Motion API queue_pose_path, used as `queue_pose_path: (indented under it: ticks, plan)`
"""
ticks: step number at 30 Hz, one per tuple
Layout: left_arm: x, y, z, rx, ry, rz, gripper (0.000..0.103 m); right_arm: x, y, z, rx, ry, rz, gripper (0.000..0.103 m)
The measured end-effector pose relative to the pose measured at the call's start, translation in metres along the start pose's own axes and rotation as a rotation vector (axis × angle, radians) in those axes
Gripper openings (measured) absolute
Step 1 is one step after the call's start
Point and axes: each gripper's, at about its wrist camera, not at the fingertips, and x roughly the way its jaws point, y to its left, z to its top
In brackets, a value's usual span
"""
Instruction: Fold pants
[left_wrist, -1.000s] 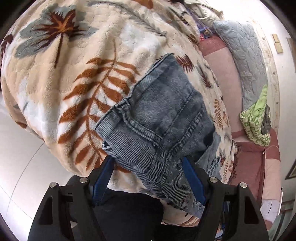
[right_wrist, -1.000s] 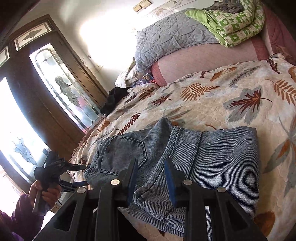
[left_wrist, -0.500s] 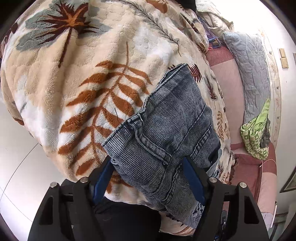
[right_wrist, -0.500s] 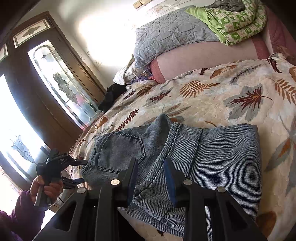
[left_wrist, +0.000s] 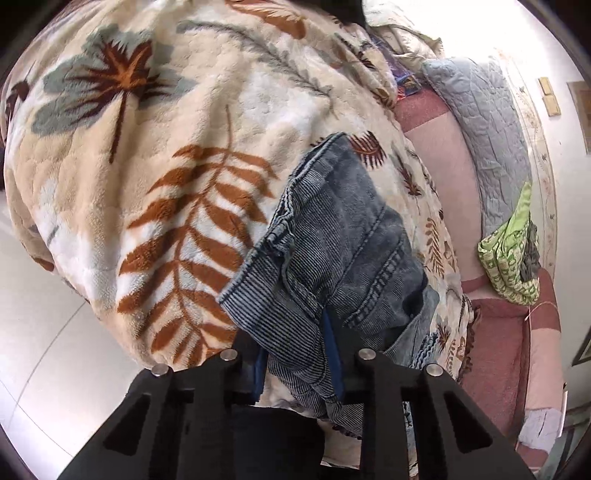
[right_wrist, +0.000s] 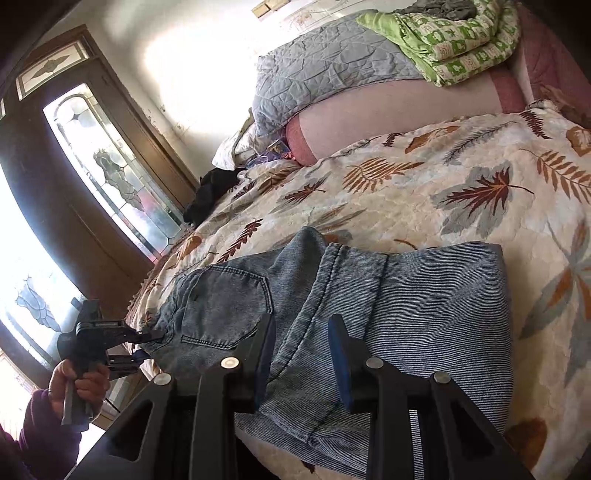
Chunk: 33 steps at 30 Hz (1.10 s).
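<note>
Left wrist view: pants (left_wrist: 332, 258) lie folded on the leaf-print bed cover (left_wrist: 147, 184), long axis running away from my left claw (left_wrist: 295, 350), whose jaws have just been closing and now pinch the waistband end. My right claw (right_wrist: 301, 354) grips the hem-side edge.

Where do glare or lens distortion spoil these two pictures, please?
Left wrist view: the wall at upper right is blown out to white, and the fisheye bulges the leaf blanket into a dome; the jeans stay sharp. Right wrist view: the door glass and the wall patch above the grey quilt glare white, and the door frame bends; the corners are black.
</note>
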Motion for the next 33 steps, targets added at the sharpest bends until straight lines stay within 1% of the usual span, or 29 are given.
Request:
queue_pose_path:
  ticks: [3,6,8,10,14,17,18,21,23,24,26,29,30,31,32,33]
  plan:
    - [-0.006,-0.009,-0.002,0.02,-0.02,0.001,0.023,-0.001,-0.004,0.001,0.018,-0.008,-0.01,0.033]
    - [-0.012,-0.029,-0.005,0.091,-0.05,0.022,0.021,-0.004,-0.007,0.002,0.026,-0.022,-0.027,0.033]
    - [-0.019,-0.045,-0.008,0.147,-0.073,0.024,0.021,-0.006,-0.013,0.004,0.049,-0.031,-0.06,0.033]
    - [-0.028,-0.066,-0.013,0.223,-0.101,0.033,0.02,-0.009,-0.025,0.005,0.095,-0.04,-0.092,0.033]
    - [-0.043,-0.113,-0.029,0.366,-0.152,0.005,0.019,-0.024,-0.06,0.008,0.233,-0.072,-0.138,0.033]
    - [-0.047,-0.148,-0.045,0.47,-0.17,-0.017,0.019,-0.042,-0.079,0.01,0.299,-0.116,-0.168,0.033]
    - [-0.048,-0.164,-0.055,0.52,-0.173,-0.025,0.019,-0.047,-0.083,0.01,0.31,-0.127,-0.174,0.033]
    - [-0.045,-0.2,-0.082,0.634,-0.157,-0.057,0.018,-0.062,-0.094,0.009,0.347,-0.154,-0.179,0.033]
    - [-0.037,-0.226,-0.106,0.724,-0.132,-0.072,0.018,-0.072,-0.103,0.008,0.377,-0.175,-0.176,0.033]
    - [-0.03,-0.241,-0.123,0.773,-0.104,-0.088,0.018,-0.076,-0.105,0.008,0.388,-0.185,-0.176,0.033]
    - [-0.013,-0.262,-0.147,0.84,-0.057,-0.104,0.018,-0.085,-0.113,0.008,0.415,-0.214,-0.171,0.033]
    - [0.033,-0.291,-0.196,0.972,0.042,-0.119,0.019,-0.097,-0.122,0.007,0.449,-0.248,-0.176,0.033]
    - [0.048,-0.296,-0.208,1.01,0.072,-0.116,0.023,-0.098,-0.124,0.007,0.459,-0.253,-0.177,0.033]
    - [0.071,-0.299,-0.22,1.033,0.134,-0.09,0.023,-0.1,-0.127,0.006,0.469,-0.257,-0.181,0.033]
    - [0.083,-0.299,-0.224,1.016,0.188,-0.084,0.023,-0.103,-0.13,0.005,0.481,-0.263,-0.187,0.033]
    - [0.094,-0.296,-0.226,0.97,0.281,-0.13,0.023,-0.106,-0.134,0.004,0.499,-0.271,-0.191,0.033]
